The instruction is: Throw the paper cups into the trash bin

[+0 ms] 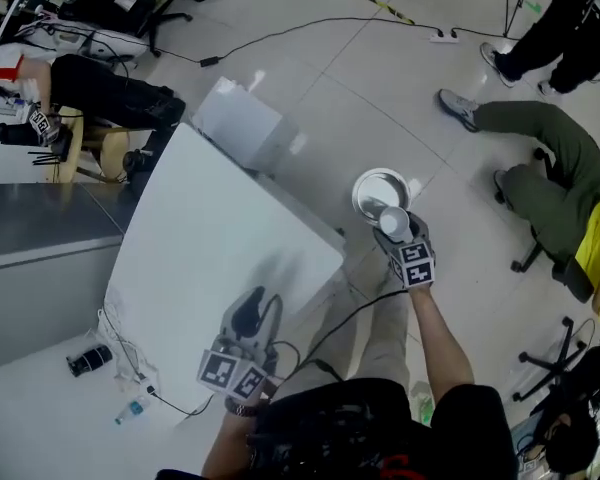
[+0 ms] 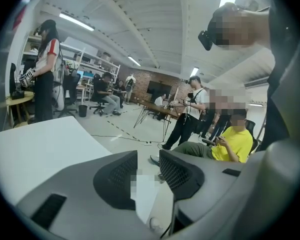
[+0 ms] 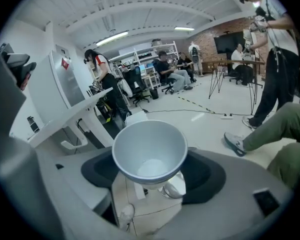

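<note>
The right hand-held gripper (image 1: pixel 395 231) is clamped on a white paper cup (image 3: pixel 150 156). Its two dark pads press the cup's sides, with the open mouth turned back toward the gripper's camera and the base pointing away. From the head view, the cup hangs at the near edge of the round, white-lined trash bin (image 1: pixel 379 190), which stands on the floor just past the right corner of the white worktop (image 1: pixel 210 238). Whether the cup is already fully inside the rim's outline is hard to judge from that steep angle; it seems to overlap the near rim only.

The left hand-held gripper (image 1: pixel 257 308) is over the near part of the worktop. Its jaws stand a little apart and nothing is between them.

The step in hand appears to be the drop itself. To do it well, the cup should probably go a little farther, over the middle of the bin's opening, before the jaws part. A light paper cup released at the rim could glance off and roll across the floor. Keeping the cup low and close to the opening would shorten its fall. The jaws should open wide and in one go, so that the cup does not cling to one pad and swing sideways. The left gripper has no need to move.
</note>
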{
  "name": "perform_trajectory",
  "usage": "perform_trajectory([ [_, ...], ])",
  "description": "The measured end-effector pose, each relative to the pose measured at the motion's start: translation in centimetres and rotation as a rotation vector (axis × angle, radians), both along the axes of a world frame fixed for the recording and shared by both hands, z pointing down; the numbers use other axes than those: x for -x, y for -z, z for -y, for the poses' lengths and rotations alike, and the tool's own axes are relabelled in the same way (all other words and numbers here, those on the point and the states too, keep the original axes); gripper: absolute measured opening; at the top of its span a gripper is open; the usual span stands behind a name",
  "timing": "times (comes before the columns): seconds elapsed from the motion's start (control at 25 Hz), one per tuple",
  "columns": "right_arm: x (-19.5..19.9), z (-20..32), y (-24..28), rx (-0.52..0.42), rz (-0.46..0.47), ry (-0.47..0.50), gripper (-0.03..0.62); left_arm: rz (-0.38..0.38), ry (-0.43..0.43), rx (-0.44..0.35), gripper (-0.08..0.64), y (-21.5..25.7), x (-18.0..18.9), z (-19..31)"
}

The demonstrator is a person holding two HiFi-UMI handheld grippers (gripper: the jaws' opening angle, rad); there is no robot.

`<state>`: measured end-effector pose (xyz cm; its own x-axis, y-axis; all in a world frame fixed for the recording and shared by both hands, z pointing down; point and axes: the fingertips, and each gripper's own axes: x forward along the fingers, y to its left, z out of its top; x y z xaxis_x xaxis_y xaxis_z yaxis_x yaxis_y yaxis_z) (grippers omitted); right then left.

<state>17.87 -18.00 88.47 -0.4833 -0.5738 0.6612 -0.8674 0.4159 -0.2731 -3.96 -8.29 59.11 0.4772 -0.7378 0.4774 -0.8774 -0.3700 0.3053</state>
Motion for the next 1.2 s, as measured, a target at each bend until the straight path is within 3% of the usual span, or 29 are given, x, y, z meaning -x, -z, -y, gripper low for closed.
perform_trajectory([
  [0.36, 0.2, 0.6, -9.0, 0.113, 0.002, -0.026, 0.376, 0.038, -0.041, 0.074, 0.135, -3.8, -0.7, 0.0],
  [0.56, 0.1, 1.9, -16.3, 0.206, 0.013, -0.027, 0.376, 0.068, 0.003, 0.114, 0.135, -5.7, -0.1, 0.4],
  [0.8, 0.5, 0.7, -25.6, 0.357, -0.029, -0.042, 0.376, 0.053, 0.074, 0.161, 0.135, -7.4, 1.9, -0.3],
  [1.04, 1.4, 1.8, -30.9, 0.378, -0.143, -0.023, 0.377, 0.052, 0.142, 0.168, 0.135, -8.3, 3.0, -0.2],
  [1.2, 0.7, -0.8, -32.8, 0.501, -0.262, 0.014, 0.365, 0.054, 0.171, 0.191, 0.135, -8.8, 3.3, -1.0],
])
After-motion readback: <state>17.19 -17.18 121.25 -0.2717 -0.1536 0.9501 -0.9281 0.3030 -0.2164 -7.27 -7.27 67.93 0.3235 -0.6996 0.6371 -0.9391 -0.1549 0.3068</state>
